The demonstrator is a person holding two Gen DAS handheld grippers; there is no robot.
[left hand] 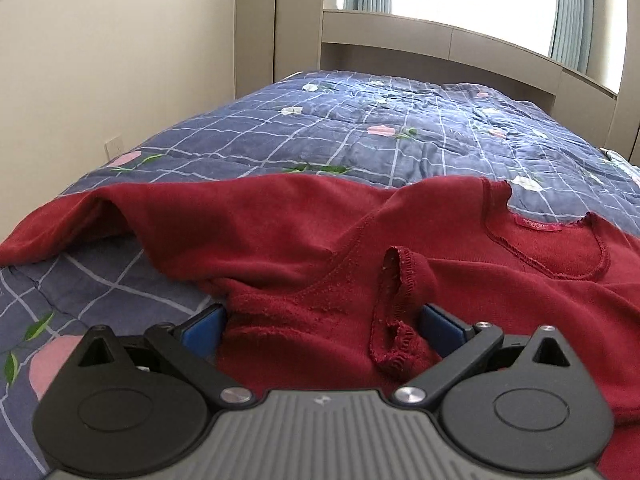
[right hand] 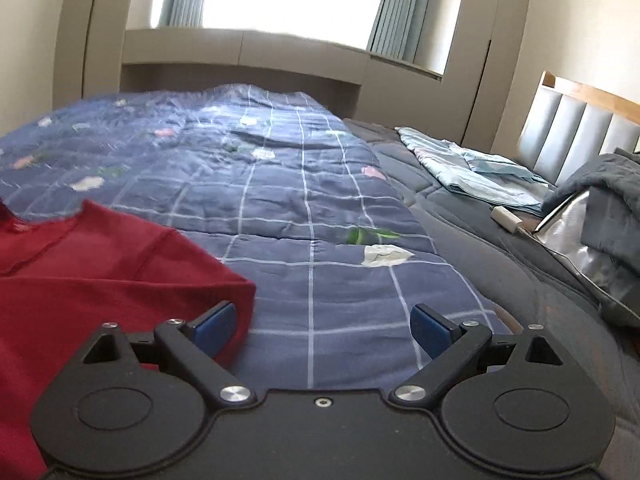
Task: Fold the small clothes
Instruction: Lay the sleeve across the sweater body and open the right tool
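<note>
**Spotter:** What's at the far left on your left wrist feed?

**Me:** I see the blue checked quilt (left hand: 360, 128) with pink flowers printed on it, spread over the bed. A beige wall runs along its left side, with a socket low down. On the quilt lies the red top (left hand: 300, 248), rumpled, one edge lifted into a fold at the left and its neckline with a small label towards the right.

**Spotter:** And your left gripper?

**Me:** My left gripper (left hand: 322, 326) has its blue pads spread wide, with a bunched part of the red top and a stitched hem lying between them. Whether the pads are pressing on the cloth I cannot tell; the fabric fills the gap.

**Spotter:** Moving over to the right wrist feed?

**Me:** There the red top (right hand: 100, 264) sits in the lower left, a squared corner of it lying flat on the quilt (right hand: 280, 200). My right gripper (right hand: 324, 328) stands open with only quilt between the pads. The left pad (right hand: 214, 326) is just at the corner of the top, and nothing is pinched.

**Spotter:** Further right?

**Me:** Beyond the quilt's edge I see a dark grey mattress cover, a folded pale blue cloth (right hand: 472, 176), then a small white object (right hand: 507, 219) and a padded headboard (right hand: 580, 128) at the far right. A bright window with curtains is behind the bed.
</note>
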